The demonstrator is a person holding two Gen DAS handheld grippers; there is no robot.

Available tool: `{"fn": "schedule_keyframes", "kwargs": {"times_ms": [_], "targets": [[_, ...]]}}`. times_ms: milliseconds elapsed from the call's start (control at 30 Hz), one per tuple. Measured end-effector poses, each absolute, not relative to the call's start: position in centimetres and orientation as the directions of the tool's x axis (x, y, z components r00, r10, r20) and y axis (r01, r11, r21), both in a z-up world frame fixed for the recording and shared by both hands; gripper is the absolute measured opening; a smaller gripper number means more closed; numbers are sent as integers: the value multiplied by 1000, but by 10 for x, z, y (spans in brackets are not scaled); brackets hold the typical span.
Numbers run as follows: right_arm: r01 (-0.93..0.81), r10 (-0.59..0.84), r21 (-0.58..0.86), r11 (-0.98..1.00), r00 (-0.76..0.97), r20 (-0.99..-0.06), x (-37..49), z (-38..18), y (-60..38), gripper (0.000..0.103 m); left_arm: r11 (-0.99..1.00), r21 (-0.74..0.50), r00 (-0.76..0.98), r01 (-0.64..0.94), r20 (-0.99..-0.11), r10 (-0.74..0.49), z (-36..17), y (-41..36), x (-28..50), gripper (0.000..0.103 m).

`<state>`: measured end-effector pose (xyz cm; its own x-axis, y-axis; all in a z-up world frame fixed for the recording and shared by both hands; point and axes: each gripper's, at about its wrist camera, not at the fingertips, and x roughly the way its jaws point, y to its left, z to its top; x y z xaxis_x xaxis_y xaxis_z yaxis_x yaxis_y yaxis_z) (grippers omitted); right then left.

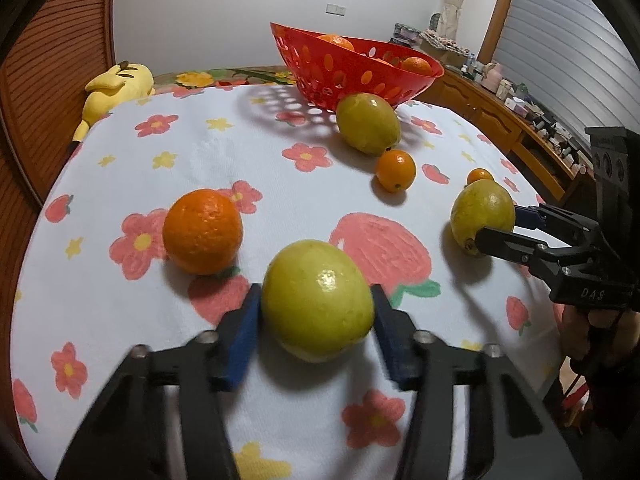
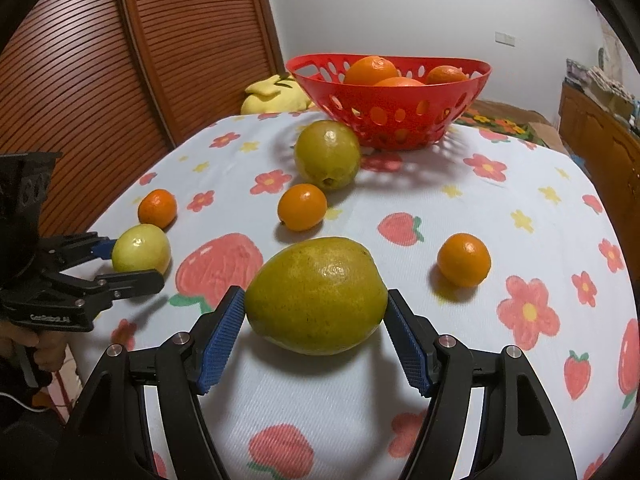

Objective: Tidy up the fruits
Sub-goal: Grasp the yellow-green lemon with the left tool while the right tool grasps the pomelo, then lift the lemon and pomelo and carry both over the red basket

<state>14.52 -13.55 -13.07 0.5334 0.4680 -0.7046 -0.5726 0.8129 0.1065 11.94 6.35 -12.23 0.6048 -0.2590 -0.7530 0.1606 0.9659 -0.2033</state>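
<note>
My left gripper is shut on a yellow-green guava that rests on the cloth; it also shows in the right wrist view. My right gripper has its blue pads against both sides of a larger green guava, which also shows in the left wrist view. A third guava lies near the red basket, which holds several oranges. Loose oranges lie on the cloth: a big one, one mid-table, one at right.
The table has a white cloth printed with flowers and strawberries. A yellow plush toy lies at the far left edge. A wooden slatted door stands left, a cluttered wooden counter right.
</note>
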Motion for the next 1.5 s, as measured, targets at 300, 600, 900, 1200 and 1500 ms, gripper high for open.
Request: {"fn": "schedule_keyframes", "kwargs": {"times_ms": [300,600,900,1200,1500], "targets": [[-577,476,95,811,555,-682,141,-114,-142,72,964,-195,632,181,-728,-266,-106,53,126,49],[-566,481,85,820,600,-639,138,-86,-156,72,960,-163,687,229,-672,-278,-65,37,135,49],[-548,476,74,833,643,-600,141,-60,-171,72,956,-138,728,259,-623,-287,-33,26,140,49],[-537,474,71,840,666,-575,142,-43,-180,72,954,-131,740,271,-605,-294,-21,21,146,49],[-542,472,49,839,680,-561,157,-28,-179,72,955,-139,742,261,-604,-291,-17,25,168,49]]}}
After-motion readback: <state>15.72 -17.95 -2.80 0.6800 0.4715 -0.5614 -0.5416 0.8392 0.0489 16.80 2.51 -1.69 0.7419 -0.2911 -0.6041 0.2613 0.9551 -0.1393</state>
